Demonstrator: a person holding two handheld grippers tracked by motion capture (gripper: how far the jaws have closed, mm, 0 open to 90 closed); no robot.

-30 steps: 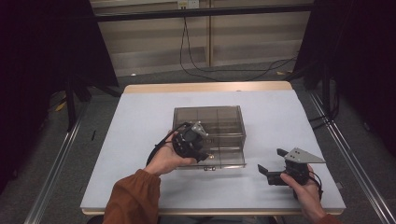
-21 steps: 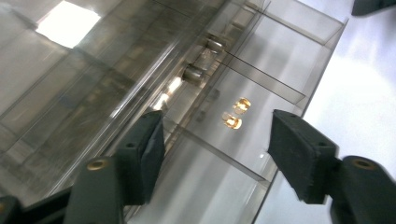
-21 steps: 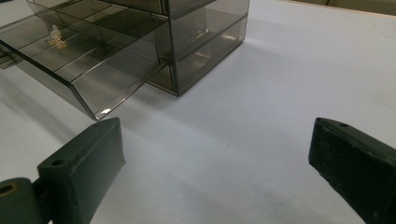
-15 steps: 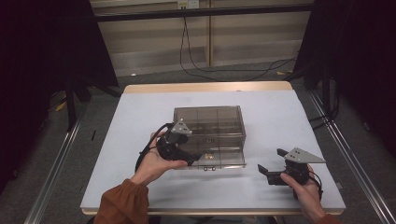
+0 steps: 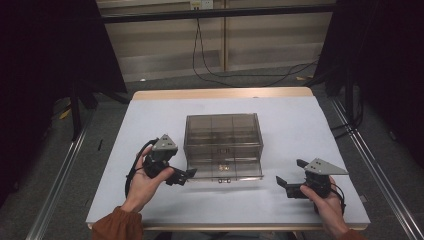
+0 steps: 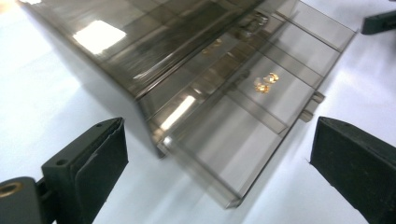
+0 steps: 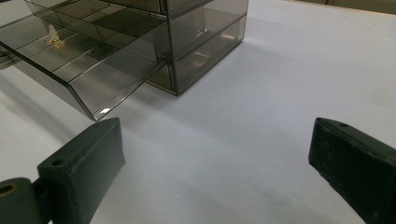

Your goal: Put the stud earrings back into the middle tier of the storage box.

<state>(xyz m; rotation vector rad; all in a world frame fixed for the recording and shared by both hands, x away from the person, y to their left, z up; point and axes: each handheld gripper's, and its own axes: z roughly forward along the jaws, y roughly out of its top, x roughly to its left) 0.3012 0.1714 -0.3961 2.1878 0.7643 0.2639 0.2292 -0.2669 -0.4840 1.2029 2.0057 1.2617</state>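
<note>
A smoky clear drawer box point(image 5: 223, 131) stands mid-table, its lowest drawer point(image 5: 225, 170) pulled out toward me. Small gold pieces point(image 5: 223, 168) lie in that drawer. My left gripper point(image 5: 184, 175) is beside the drawer's front left corner. Its jaws have just been opening and stand wide with nothing pressed between them. In the left gripper view the drawer point(image 6: 243, 135) and gold pieces point(image 6: 264, 83) lie ahead of the open left gripper point(image 6: 217, 125). My right gripper point(image 5: 290, 172) rests open at the front right. The right gripper view shows the right gripper point(image 7: 215, 123) over bare table, with the drawer point(image 7: 79, 60) to its left.
The white table point(image 5: 300, 125) has a wooden strip along its far edge point(image 5: 222, 93). Metal rails point(image 5: 60, 175) run down both sides of it, and cables hang at the back wall point(image 5: 200, 55). The box takes up the table's centre.
My left hand has drawn away from the box's front to the left, and its jaws have spread apart. The right hand and its gripper have stayed put.
</note>
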